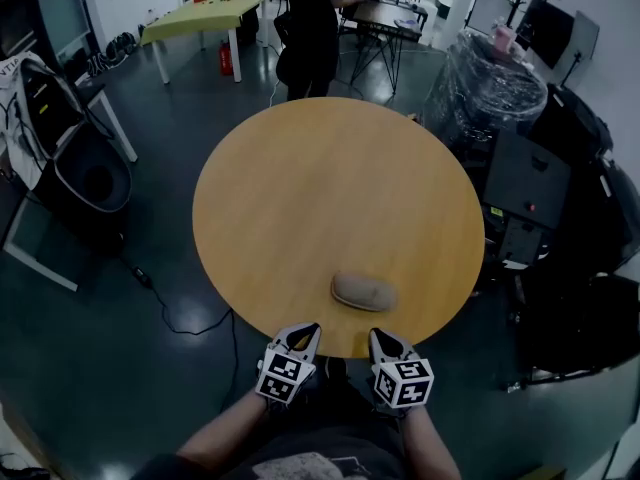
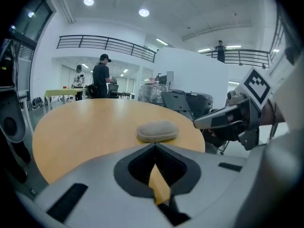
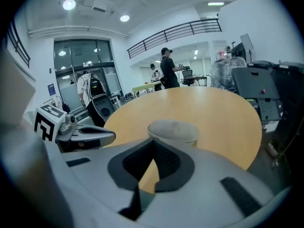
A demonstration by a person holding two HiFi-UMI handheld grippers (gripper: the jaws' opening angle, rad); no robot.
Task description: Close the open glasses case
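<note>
A tan oval glasses case point(image 1: 363, 290) lies on the round wooden table point(image 1: 330, 178), close to its near edge. It looks like a low rounded lump in the left gripper view point(image 2: 157, 131). In the right gripper view the case point(image 3: 173, 129) shows a seam and a yellow sliver on its right side. My left gripper point(image 1: 308, 330) hangs at the table's near rim, left of the case, jaws shut and empty point(image 2: 155, 145). The right gripper point(image 1: 378, 335) is just in front of the case, also shut on nothing point(image 3: 153, 141). Neither touches the case.
A person in black point(image 1: 310, 28) stands beyond the table's far side. A yellow-green table point(image 1: 200, 13) is at the back left. Plastic-wrapped equipment point(image 1: 485, 88) and dark cabinets point(image 1: 525, 183) stand to the right. A black bin point(image 1: 90, 183) and a floor cable point(image 1: 160, 298) lie to the left.
</note>
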